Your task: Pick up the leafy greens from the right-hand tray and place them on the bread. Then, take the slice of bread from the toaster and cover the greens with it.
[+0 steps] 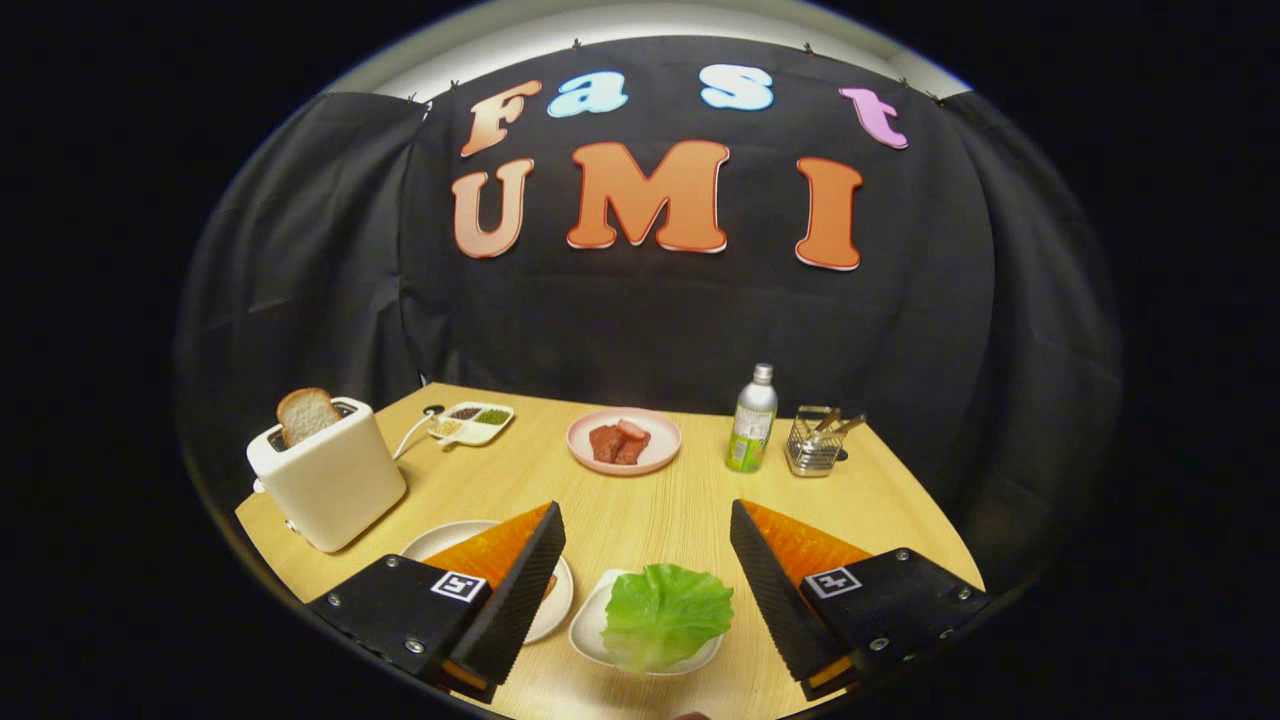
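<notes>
leafy greens (667, 612) on tray (590, 632), hand-held gripper (647, 560) spread wide

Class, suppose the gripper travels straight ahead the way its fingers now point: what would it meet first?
Probably the green leafy lettuce on its small white tray, lying between the open gripper's fingers; if it passes above that, the pink plate of meat beyond. Depth is unclear.

Probably cloth-walled booth, wooden table (640, 505)
</notes>
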`<state>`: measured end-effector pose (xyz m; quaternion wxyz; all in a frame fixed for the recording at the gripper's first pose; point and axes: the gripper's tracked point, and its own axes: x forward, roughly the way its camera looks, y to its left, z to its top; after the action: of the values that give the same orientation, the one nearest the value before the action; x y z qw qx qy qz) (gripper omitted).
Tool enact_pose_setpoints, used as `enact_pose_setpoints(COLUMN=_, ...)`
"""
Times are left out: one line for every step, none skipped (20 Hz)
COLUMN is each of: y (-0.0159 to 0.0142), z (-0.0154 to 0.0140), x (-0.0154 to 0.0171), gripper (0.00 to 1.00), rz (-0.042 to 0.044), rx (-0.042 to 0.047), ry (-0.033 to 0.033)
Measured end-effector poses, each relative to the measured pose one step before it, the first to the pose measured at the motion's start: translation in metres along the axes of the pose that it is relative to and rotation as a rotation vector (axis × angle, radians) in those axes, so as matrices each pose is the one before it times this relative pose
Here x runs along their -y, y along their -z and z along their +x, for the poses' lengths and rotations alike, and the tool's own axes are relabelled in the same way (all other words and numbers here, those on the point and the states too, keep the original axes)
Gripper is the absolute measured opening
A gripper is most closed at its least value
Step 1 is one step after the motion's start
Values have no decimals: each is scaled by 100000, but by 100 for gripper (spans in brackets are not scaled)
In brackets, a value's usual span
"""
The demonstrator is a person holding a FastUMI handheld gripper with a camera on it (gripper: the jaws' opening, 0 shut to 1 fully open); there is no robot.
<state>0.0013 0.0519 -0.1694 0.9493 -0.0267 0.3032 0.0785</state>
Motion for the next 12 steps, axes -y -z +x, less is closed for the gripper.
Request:
enact_pose_setpoints(y=1052, z=646, x=-72, gripper=100, rz=291, rx=-4222, ry=-522)
enact_pose_setpoints(y=975, z=467, x=77, gripper=100, rz=1001, rx=-4372, ry=-127)
enact_pose_setpoints(y=771, z=539, x=44, gripper=100, rz=1431, rx=-3718, ry=-154)
enact_pose_setpoints(y=635, z=530, x=104, gripper=99, rz=1314, rx=-3288, ry=-66)
enact_pose_setpoints(y=692, z=492, x=142, gripper=99, rz=945, rx=-3027, ry=262)
enact_pose_setpoints(y=530, z=597, x=164, gripper=99, rz=475, rx=-2700, ry=460)
enact_pose_setpoints(y=624, z=525, x=81, gripper=99, rz=-44, rx=-3168, ry=-646)
enact_pose_setpoints(y=846, z=492, x=-100, gripper=99, rz=768, rx=-4184, ry=-1487)
enact_pose_setpoints(y=658, z=520, x=-157, gripper=99, rz=2186, rx=-3254, ry=-1255)
enact_pose_setpoints(y=487, z=533, x=78, gripper=99, rz=1914, rx=-3200, ry=-695)
enact_pose_setpoints(y=614, z=644, x=262, gripper=99, rz=1251, rx=-2995, ry=235)
enact_pose_setpoints(y=337, z=561, x=317, gripper=99, rz=457, rx=-2118, ry=680)
